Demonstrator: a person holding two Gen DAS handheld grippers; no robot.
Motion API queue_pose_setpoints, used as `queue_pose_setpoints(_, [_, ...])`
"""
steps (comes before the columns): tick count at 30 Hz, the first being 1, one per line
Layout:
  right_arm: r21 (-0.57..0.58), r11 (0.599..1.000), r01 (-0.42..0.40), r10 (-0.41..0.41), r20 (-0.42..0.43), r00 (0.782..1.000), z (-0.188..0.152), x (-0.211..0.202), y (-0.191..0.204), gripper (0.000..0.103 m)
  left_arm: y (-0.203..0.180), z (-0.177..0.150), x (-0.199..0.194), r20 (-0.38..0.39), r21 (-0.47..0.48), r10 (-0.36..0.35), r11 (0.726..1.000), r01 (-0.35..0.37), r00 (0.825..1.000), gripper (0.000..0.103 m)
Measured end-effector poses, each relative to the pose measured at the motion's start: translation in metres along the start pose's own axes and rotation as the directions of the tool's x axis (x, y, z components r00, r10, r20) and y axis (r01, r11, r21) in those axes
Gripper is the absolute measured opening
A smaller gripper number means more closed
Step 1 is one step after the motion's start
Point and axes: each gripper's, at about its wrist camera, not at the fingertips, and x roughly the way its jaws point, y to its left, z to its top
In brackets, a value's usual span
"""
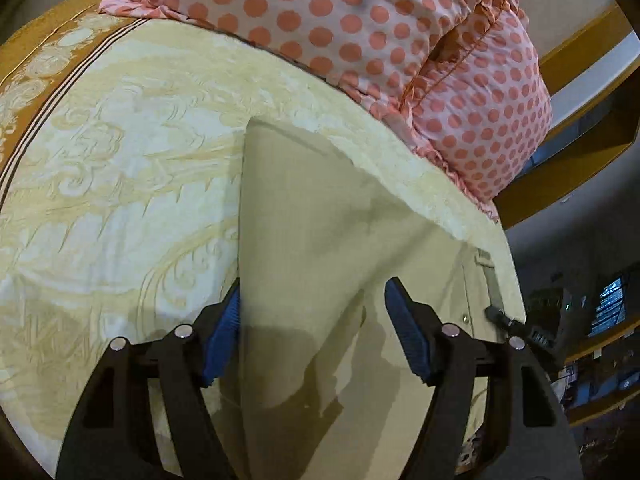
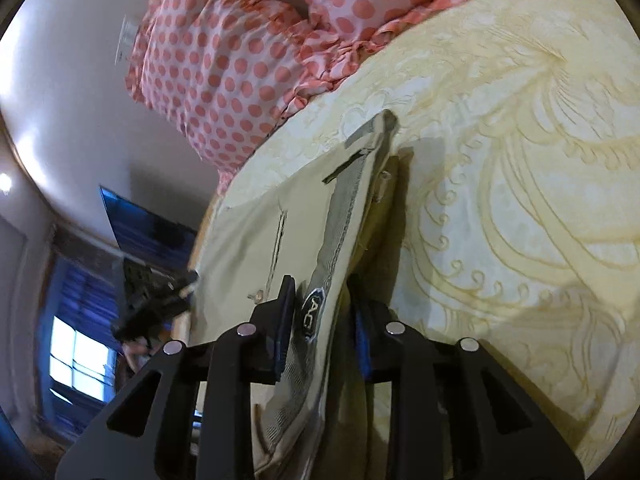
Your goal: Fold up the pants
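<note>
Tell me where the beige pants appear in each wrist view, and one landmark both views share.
Left wrist: the beige pants fill the centre and lower middle, running down between the jaws.
Right wrist: the pants' waistband runs through the centre between the jaws.
Shared landmark: the polka-dot pillow lies along the top of both pictures.
</note>
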Motion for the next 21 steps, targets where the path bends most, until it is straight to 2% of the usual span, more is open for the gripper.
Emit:
queue_pose_setpoints(1, [-0.033, 0.999, 0.019, -0.019, 0.002, 1.0, -0.001, 0.001, 0.004, 0.022, 0.001, 0.001, 0.002, -0.003, -0.005, 0.008, 1.0, -0.008, 1.0, 0.035])
queue_pose_setpoints(2, [-0.053, 0.998, 0.029, -0.028, 0.006, 1.0, -0.002, 0.0, 0.006, 0.021, 0.004, 0.001, 0.004, -0.006, -0.026, 0.003, 1.0, -0.003, 1.0, 0.026])
queue_pose_setpoints(4, [-0.106, 0.992, 0.066, -0.064, 0.02, 0.998, -0.004, -0.001, 0.014, 0.019, 0.013, 0.001, 0.003, 0.0, -0.074, -0.044, 0.996, 0.044, 0.999, 0.019])
queue_pose_setpoints(7, [-0.197, 0.972, 0.131, -0.124, 0.048, 0.991, -0.007, -0.001, 0.03, 0.018, 0.011, 0.0, 0.0, 0.013, -0.074, -0.04, 0.996, 0.041, 0.999, 0.017])
queue_pose_setpoints(10, [-0.312, 0.93, 0.196, -0.177, 0.086, 0.98, -0.009, -0.004, 0.051, 0.015, -0.002, 0.0, -0.004, 0.028, -0.031, 0.018, 0.999, -0.017, 0.999, 0.011])
queue_pose_setpoints(13, [-0.363, 0.912, 0.189, -0.161, 0.105, 0.981, -0.002, -0.007, 0.064, 0.014, -0.013, 0.007, -0.01, 0.054, 0.001, 0.04, 0.999, -0.04, 0.998, 0.004])
queue_pose_setpoints(17, [-0.399, 0.894, 0.205, -0.168, 0.126, 0.978, 0.025, -0.003, 0.071, 0.014, -0.036, 0.031, -0.011, 0.095, 0.06, 0.061, 0.996, -0.067, 0.994, 0.004])
queue_pose_setpoints(21, [-0.38, 0.891, 0.249, -0.181, 0.206, 0.962, 0.07, -0.007, 0.066, 0.011, -0.062, 0.068, 0.006, 0.158, 0.093, 0.072, 0.992, -0.087, 0.985, 0.004])
